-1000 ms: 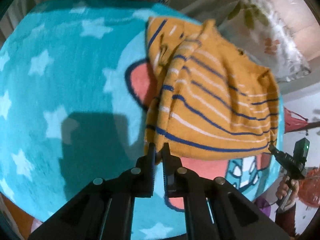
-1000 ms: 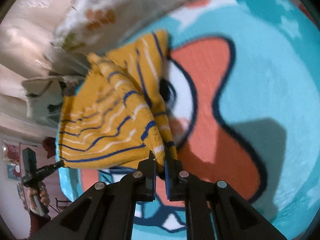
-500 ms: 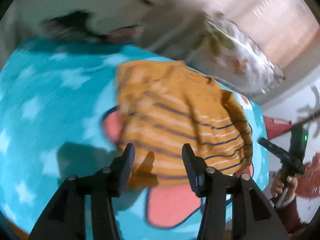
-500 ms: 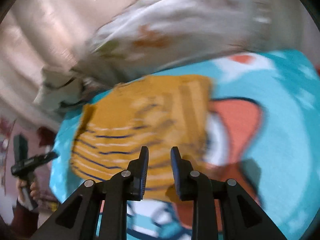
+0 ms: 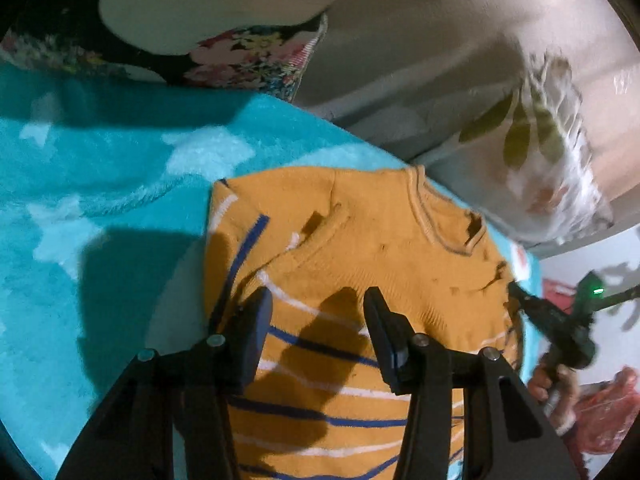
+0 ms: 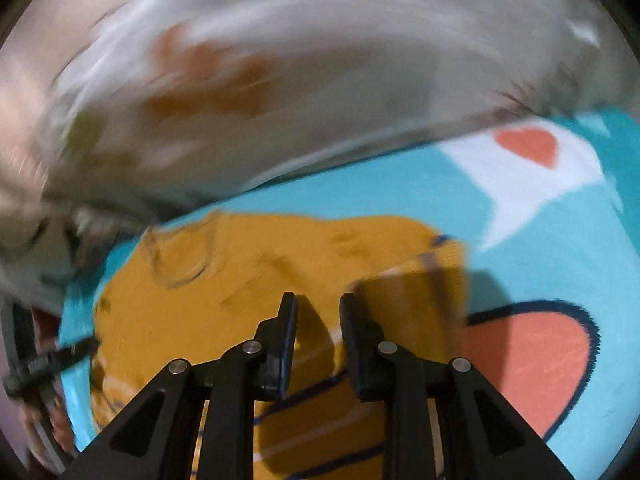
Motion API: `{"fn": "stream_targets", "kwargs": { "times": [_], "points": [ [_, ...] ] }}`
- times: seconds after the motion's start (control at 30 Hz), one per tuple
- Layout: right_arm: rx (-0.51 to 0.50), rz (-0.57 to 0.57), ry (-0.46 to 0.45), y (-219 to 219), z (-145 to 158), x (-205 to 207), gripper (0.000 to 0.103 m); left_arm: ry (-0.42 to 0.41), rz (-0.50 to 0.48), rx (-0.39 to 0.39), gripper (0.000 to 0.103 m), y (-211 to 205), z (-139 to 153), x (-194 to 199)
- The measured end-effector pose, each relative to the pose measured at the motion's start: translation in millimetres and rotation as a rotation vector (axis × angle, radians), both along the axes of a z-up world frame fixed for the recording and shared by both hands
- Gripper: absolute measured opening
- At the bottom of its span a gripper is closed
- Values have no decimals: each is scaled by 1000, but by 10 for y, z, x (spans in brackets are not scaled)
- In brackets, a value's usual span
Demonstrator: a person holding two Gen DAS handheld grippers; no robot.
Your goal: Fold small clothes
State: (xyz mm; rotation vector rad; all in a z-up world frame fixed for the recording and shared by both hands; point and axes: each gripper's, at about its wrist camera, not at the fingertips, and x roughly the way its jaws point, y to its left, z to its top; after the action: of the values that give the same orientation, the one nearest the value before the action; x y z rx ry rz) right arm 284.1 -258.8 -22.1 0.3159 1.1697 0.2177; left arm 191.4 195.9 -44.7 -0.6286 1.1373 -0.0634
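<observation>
The turquoise blanket covers the work surface, star-printed on one side and bearing a large cartoon motif on the other; a pale leaf-printed cloth lies along its far edge, and a dark floral cushion sits beyond its far corner. The mustard striped sweater now lies flat on the blanket, neckline toward the far edge, striped lower half toward the cameras; a second ago it hung bunched from both grippers, each clamped on a hem corner, so the garment has been laid out and released; judgement: the spreading step is done and the folding proper has yet to begin.

The left gripper hovers over the sweater's chest with its jaws apart and nothing between them. The right gripper is likewise above the cloth, jaws parted more narrowly and closing slightly, empty.

Differences between views: the left wrist view is sharp and shows the ribbed neckline, the stripes, and the person's hand on the other tool's handle; the right wrist view is smeared by motion, yet alone shows the blanket's orange patch and a sleeve folded across the garment's right edge.
</observation>
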Motion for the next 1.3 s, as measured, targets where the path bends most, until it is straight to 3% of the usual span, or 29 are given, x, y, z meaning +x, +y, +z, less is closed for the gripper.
{"fn": "stream_targets", "kwargs": {
  "times": [0.17,0.27,0.37,0.5,0.73,0.93,1.13,1.3],
  "points": [
    [148,-124,47,-449,-175,65,20,-5,65,-185,47,219,-102,-19],
    [107,-107,37,-415,-126,110,21,-8,110,-244,47,308,-103,-54],
    [50,-91,13,-374,-11,129,22,7,184,-202,58,424,-37,-126],
    [24,-111,-34,-488,216,55,35,19,244,-164,58,557,73,-342],
    [29,-154,-86,-848,539,-312,41,36,215,111,61,216,447,-827],
    [20,-94,-126,-855,752,-830,46,39,194,334,61,-372,653,-1256],
    [-36,15,-138,-551,773,-1431,49,4,176,474,63,-1046,854,-1601],
    [-26,25,-116,-466,713,-1833,52,-23,126,576,67,-1606,920,-1817]
  ]
}}
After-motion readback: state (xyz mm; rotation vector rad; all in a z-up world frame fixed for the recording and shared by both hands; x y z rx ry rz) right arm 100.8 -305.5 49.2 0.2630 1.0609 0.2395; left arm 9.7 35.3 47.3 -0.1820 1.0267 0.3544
